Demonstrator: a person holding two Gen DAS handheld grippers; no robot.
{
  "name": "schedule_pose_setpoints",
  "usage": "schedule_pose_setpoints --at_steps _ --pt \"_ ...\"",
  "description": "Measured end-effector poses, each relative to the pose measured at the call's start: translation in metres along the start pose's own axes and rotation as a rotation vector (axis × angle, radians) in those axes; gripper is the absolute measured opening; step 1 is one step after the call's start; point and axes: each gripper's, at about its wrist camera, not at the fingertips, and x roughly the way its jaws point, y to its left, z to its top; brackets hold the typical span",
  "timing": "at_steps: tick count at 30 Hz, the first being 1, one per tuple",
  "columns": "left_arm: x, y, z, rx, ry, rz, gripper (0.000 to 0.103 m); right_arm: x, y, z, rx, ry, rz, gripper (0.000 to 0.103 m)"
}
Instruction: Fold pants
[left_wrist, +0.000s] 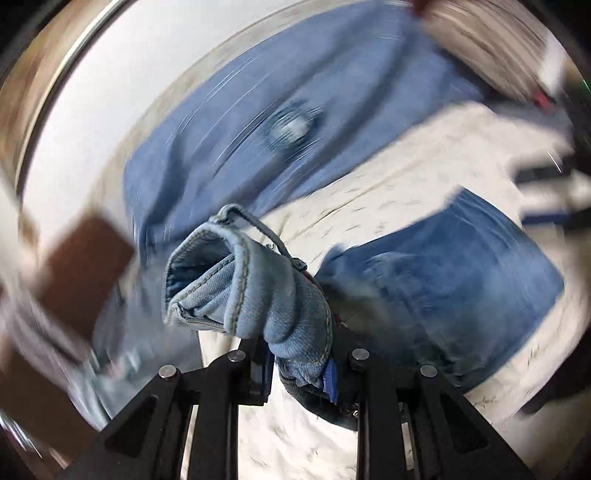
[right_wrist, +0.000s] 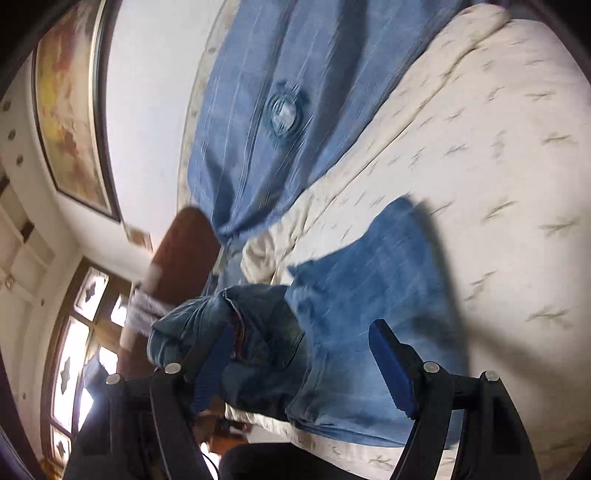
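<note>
Nearest in the left wrist view, the left claw (left_wrist: 301, 363) is clamped tight on a bunched fold of the jeans (left_wrist: 255, 288). The waistband edge and a belt loop stick up out of the grip, lifted clear of the bed (left_wrist: 424, 177).

In the right wrist view the right claw (right_wrist: 306, 365) stands wide apart, its blue pads (right_wrist: 391, 365) spread with nothing pinched between them. The left finger lies against a dark crumpled part of the jeans; the right finger hangs over flat denim. This camera is rolled hard over, so the room leans sideways.

Beyond both claws the jeans lie on the bed's cream patterned cover. One part (right_wrist: 373, 295) lies flat near the claws. The other leg (right_wrist: 266, 110) runs long and away toward the bed's far edge, with a frayed hole (left_wrist: 291, 125) midway along it. The two parts meet near the claws, the cover showing between them.

Only the right view shows the far room: a framed painting (right_wrist: 70, 110) on the wall, a window (right_wrist: 77, 350) and a brown rounded piece (right_wrist: 181, 251) beside the bed. The left view is blurred at its edges.
</note>
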Motion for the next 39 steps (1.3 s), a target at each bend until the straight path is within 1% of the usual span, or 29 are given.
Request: schedule_pose_setpoints --at_steps 2,3,4,7,9,10,12,13,15,16,17,18,19,21,22,23,24,25,26,27,28,30,32,33,34,35,36,37,39 --pt "-0.007 -0.038 0.009 0.177 -0.048 0.019 0.023 -0.019 -0.006 0.004 0.018 -0.046 -0.002 0.078" --pt "-0.008 -0.052 0.011 0.239 -0.062 0.023 0.023 -0.029 -0.009 0.007 0.026 -0.069 0.0 0.078" --pt "-0.009 -0.072 0.013 0.324 -0.075 0.014 0.023 -0.04 -0.012 0.009 0.034 -0.096 0.001 0.078" --pt "-0.01 -0.126 0.009 0.555 -0.094 -0.047 0.022 -0.065 -0.021 0.015 0.068 -0.175 -0.008 0.078" --pt "-0.005 -0.156 0.0 0.69 -0.079 -0.099 0.022 -0.08 -0.032 0.016 0.102 -0.222 -0.018 0.078" --pt "-0.001 -0.167 -0.003 0.736 -0.063 -0.122 0.023 -0.088 -0.038 0.017 0.122 -0.239 -0.023 0.078" --pt "0.009 -0.179 -0.007 0.797 -0.031 -0.119 0.028 -0.096 -0.047 0.019 0.155 -0.253 -0.037 0.078" --pt "0.011 -0.181 -0.008 0.812 -0.036 -0.104 0.031 -0.097 -0.051 0.019 0.165 -0.252 -0.042 0.078" --pt "0.006 -0.177 -0.006 0.811 -0.046 -0.114 0.035 -0.098 -0.056 0.02 0.181 -0.242 -0.044 0.078" --pt "0.0 -0.172 -0.003 0.783 -0.057 -0.131 0.044 -0.098 -0.056 0.021 0.179 -0.238 -0.049 0.08" --pt "-0.007 -0.162 0.001 0.726 -0.068 -0.164 0.057 -0.098 -0.056 0.021 0.174 -0.235 -0.052 0.082" --pt "-0.016 -0.15 0.004 0.655 -0.08 -0.202 0.065 -0.094 -0.053 0.021 0.167 -0.231 -0.055 0.083" --pt "-0.023 -0.139 0.006 0.578 -0.097 -0.236 0.076 -0.087 -0.049 0.021 0.158 -0.222 -0.06 0.083" --pt "-0.038 -0.104 0.011 0.386 -0.14 -0.322 0.078 -0.079 -0.044 0.019 0.131 -0.199 -0.069 0.083" --pt "-0.043 -0.079 0.012 0.247 -0.151 -0.37 0.078 -0.073 -0.04 0.018 0.109 -0.178 -0.068 0.083" --pt "-0.044 -0.061 0.011 0.134 -0.153 -0.398 0.078 -0.067 -0.033 0.016 0.075 -0.15 -0.062 0.083" --pt "-0.042 -0.035 0.007 -0.021 -0.154 -0.433 0.078 -0.063 -0.028 0.015 0.052 -0.131 -0.057 0.083" --pt "-0.036 -0.005 -0.003 -0.204 -0.153 -0.468 0.08 -0.058 -0.021 0.013 0.012 -0.103 -0.055 0.083" --pt "-0.029 0.013 -0.012 -0.326 -0.147 -0.479 0.081 -0.052 -0.015 0.01 -0.028 -0.079 -0.064 0.083" --pt "-0.013 0.034 -0.024 -0.479 -0.113 -0.472 0.081 -0.046 -0.007 0.007 -0.07 -0.051 -0.081 0.083" --pt "-0.001 0.042 -0.032 -0.542 -0.074 -0.464 0.081 -0.038 0.002 0.004 -0.112 -0.018 -0.095 0.083" --pt "0.024 0.046 -0.045 -0.603 0.001 -0.457 0.081 -0.024 0.019 -0.002 -0.19 0.031 -0.109 0.083" --pt "0.043 0.037 -0.049 -0.603 0.045 -0.481 0.081 -0.008 0.033 -0.007 -0.268 0.067 -0.168 0.083" --pt "0.054 0.028 -0.049 -0.599 0.09 -0.47 0.081 0.003 0.037 -0.008 -0.301 0.099 -0.208 0.083" --pt "0.062 0.019 -0.052 -0.588 0.125 -0.487 0.081 0.014 0.037 -0.01 -0.315 0.146 -0.246 0.076" --pt "0.069 0.01 -0.052 -0.572 0.156 -0.491 0.081 0.025 0.037 -0.012 -0.319 0.2 -0.271 0.064" --pt "0.065 0.006 -0.058 -0.573 0.164 -0.471 0.081 0.036 0.04 -0.017 -0.342 0.27 -0.312 0.035" --pt "0.064 0.003 -0.059 -0.577 0.157 -0.468 0.081 0.038 0.046 -0.021 -0.385 0.278 -0.366 0.032" --pt "0.061 0.0 -0.061 -0.575 0.147 -0.467 0.081 0.04 0.066 -0.027 -0.457 0.278 -0.428 0.028"
